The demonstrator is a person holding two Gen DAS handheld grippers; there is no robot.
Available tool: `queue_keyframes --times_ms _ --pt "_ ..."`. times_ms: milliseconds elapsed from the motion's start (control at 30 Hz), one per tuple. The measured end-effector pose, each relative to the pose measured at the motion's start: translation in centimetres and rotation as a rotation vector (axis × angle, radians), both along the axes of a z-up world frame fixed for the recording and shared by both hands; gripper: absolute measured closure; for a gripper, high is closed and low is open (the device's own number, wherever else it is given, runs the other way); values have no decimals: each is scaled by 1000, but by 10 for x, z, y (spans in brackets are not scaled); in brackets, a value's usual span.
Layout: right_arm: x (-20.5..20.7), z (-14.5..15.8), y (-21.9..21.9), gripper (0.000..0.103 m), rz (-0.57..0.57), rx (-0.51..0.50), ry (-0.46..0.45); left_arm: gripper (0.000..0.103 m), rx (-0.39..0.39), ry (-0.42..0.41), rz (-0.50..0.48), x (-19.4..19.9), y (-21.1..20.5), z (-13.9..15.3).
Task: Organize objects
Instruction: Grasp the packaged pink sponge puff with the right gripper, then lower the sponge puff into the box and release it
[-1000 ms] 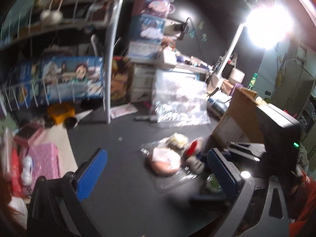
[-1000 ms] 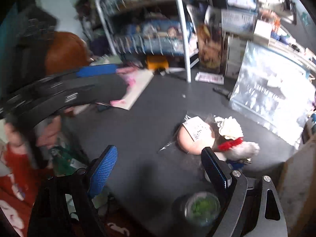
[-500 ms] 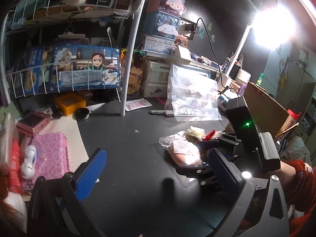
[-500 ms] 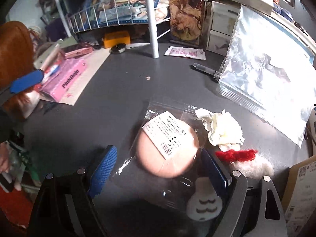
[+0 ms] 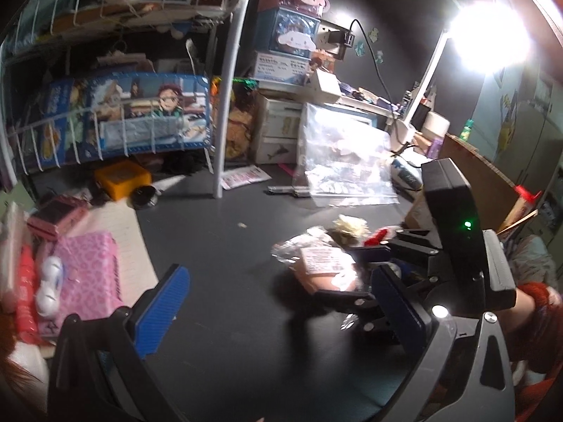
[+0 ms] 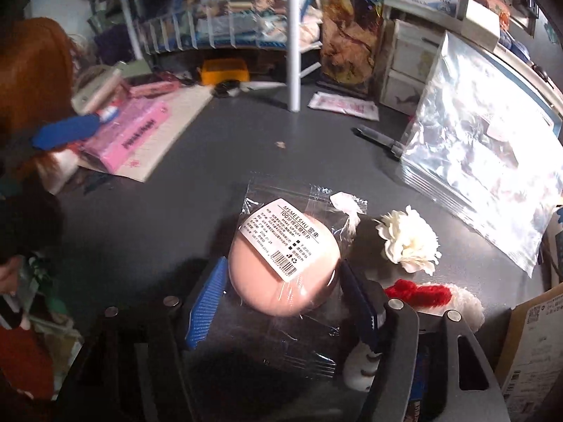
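Observation:
A pink makeup puff in a clear labelled wrapper (image 6: 281, 267) lies on the dark desk; it also shows in the left wrist view (image 5: 323, 267). My right gripper (image 6: 281, 295) has its blue fingers (image 6: 207, 302) closed against both sides of the puff. From the left wrist view the right gripper (image 5: 373, 274) sits over the puff. My left gripper (image 5: 281, 313) is open and empty, above bare desk left of the puff. A white fabric flower (image 6: 408, 242) and a red-and-white plush (image 6: 436, 295) lie just right of the puff.
A stack of clear zip bags (image 6: 485, 154) leans at the right. A white shelf post (image 6: 292, 35) stands behind. A pink box (image 6: 130, 140) and paper lie at the left. A cardboard box (image 6: 531, 344) sits at the right edge. An orange box (image 5: 121, 177) sits under the wire rack.
My right gripper moved down and forward over the puff, and its fingers closed in on it. The left gripper stayed open and nearly still.

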State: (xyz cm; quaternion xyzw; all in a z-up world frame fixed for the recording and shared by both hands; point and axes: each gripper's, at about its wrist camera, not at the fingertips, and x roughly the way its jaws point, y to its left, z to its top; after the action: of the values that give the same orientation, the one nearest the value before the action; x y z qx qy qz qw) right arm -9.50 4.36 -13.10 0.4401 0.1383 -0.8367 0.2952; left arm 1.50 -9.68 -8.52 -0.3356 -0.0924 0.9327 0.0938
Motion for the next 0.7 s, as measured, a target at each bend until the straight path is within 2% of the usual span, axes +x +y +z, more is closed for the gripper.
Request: queue_keyframes --times_ms 100,267,367,433,500,700 --pt "14 19 3 40 45 -42 22 1 58 -29 -35 -2 4 6" --pt "40 67 14 40 122 -123 81 2 97 -15 -115 -5 19 34" --pt "54 97 27 40 148 -153 127 13 136 -3 -182 -9 33 58" --pt "61 119 43 40 154 -178 156 22 134 3 -224 -13 49 75" --pt "64 133 56 40 149 -187 187 35 134 1 -268 -18 65 86" --pt "68 170 118 40 77 -188 272 54 122 12 -373 -44 126 121"
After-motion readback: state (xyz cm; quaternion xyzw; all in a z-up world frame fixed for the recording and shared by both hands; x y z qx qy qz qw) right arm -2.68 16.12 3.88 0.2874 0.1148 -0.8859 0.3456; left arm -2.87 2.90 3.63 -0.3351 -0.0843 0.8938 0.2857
